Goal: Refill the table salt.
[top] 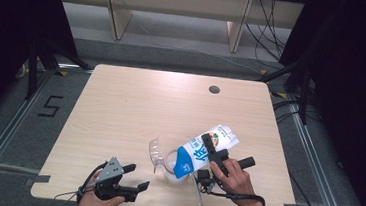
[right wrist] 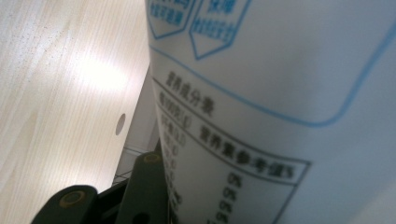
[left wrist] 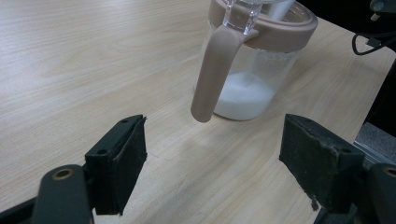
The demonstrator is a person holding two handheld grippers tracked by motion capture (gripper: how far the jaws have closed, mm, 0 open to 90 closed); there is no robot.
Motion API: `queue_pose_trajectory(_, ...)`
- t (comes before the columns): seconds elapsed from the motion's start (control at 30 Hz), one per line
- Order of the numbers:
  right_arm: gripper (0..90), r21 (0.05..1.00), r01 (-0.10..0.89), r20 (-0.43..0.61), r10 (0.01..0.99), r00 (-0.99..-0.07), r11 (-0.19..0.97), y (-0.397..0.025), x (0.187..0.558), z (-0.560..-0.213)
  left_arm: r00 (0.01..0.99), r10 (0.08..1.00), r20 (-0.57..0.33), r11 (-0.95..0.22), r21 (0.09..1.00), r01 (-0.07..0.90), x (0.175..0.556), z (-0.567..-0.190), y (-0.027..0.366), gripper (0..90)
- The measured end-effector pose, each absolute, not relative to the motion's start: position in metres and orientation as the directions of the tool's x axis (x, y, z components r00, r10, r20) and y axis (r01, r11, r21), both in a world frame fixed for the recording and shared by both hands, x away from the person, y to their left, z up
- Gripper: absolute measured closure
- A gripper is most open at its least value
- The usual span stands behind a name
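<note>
Resting at the table's near edge, the left gripper (top: 133,176) keeps its jaws spread wide, holding nothing. Just beyond it stands the clear jug (left wrist: 252,70), white liquid in its bottom. Farther right, the right gripper (top: 211,153) clamps the tilted milk carton (top: 206,147), top down over the jug.

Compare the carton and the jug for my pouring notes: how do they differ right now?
The carton is tilted and off the table, clamped in the right hand-held gripper; the jug stands upright on the table, ungripped. The carton is opaque white and blue; the jug is clear with a beige rim and handle. The carton's end hangs over the jug's mouth.
</note>
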State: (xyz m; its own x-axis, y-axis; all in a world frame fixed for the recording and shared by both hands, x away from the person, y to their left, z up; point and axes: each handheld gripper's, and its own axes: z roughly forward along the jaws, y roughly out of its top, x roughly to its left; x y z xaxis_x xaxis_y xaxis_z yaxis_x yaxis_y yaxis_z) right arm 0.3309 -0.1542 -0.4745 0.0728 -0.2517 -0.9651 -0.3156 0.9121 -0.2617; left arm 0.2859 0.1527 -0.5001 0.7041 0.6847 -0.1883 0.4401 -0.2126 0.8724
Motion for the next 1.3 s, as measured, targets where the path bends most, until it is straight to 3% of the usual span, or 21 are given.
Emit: queue_pose_trajectory(1.3,68.1,-0.290,-0.313,-0.957,-0.274,0.094,0.904,-0.1543,0.3300,-0.4716,0.700,0.688,-0.192,-0.206,0.873,0.442,0.2856,-0.4997,0.1526,22.1)
